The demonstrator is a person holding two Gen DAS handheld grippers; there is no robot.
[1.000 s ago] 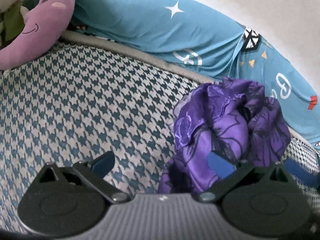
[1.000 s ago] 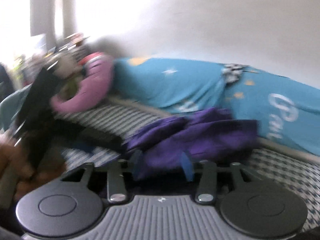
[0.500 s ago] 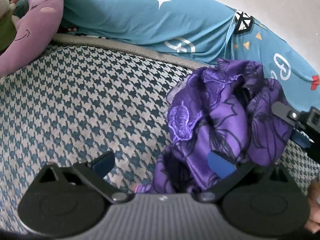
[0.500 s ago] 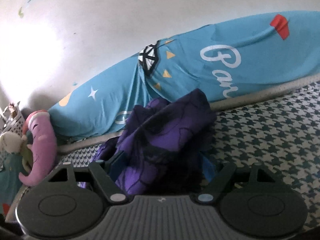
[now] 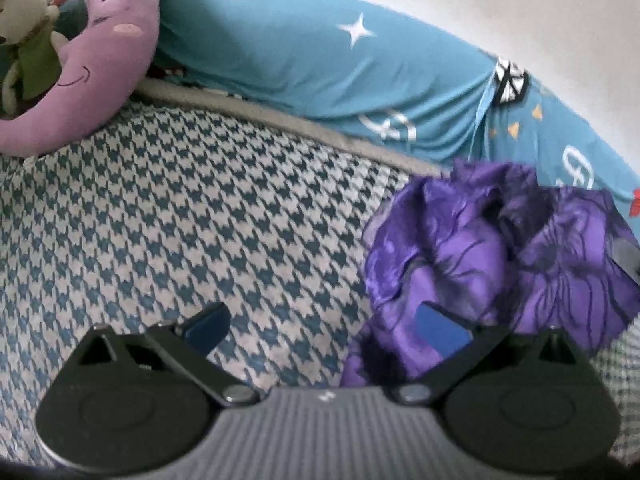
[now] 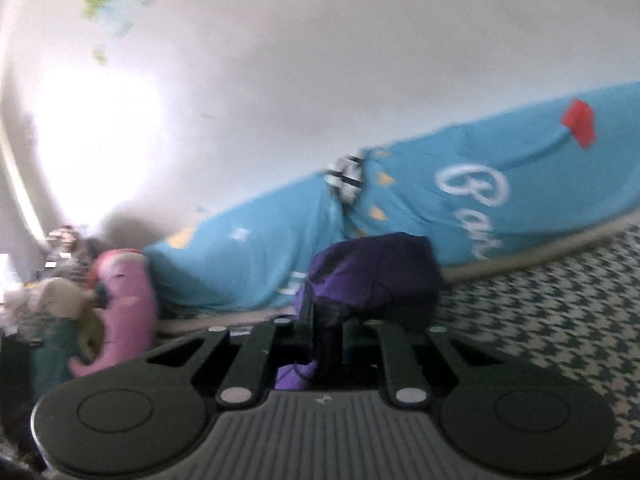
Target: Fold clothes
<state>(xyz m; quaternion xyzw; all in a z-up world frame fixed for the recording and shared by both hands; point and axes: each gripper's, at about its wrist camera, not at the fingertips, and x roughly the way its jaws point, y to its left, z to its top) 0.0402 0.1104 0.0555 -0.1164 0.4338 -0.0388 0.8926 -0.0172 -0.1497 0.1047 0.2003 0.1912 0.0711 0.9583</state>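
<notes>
A crumpled purple garment [image 5: 500, 256] with dark line patterns lies bunched on the houndstooth bed cover [image 5: 180, 220]. My left gripper [image 5: 324, 326] is open just above the cover. Its right finger overlaps the garment's near left edge, and only bare cover lies between the fingers. In the right wrist view the garment [image 6: 372, 272] rises as a dark purple lump straight ahead. My right gripper [image 6: 326, 332] is closing its jaws, now narrow, with a fold of purple cloth pinched between them.
A long blue printed cushion [image 5: 320, 60] runs along the white wall behind the garment and shows as the blue cushion [image 6: 500, 200] in the right wrist view. A purple plush toy [image 5: 104, 64] and other stuffed toys lie at the far left. Bed cover [image 6: 560, 304] spreads to the right.
The right gripper's jaws went from wide around the purple cloth to narrow on a fold of it, and its view rolled. The left gripper stayed open in place.
</notes>
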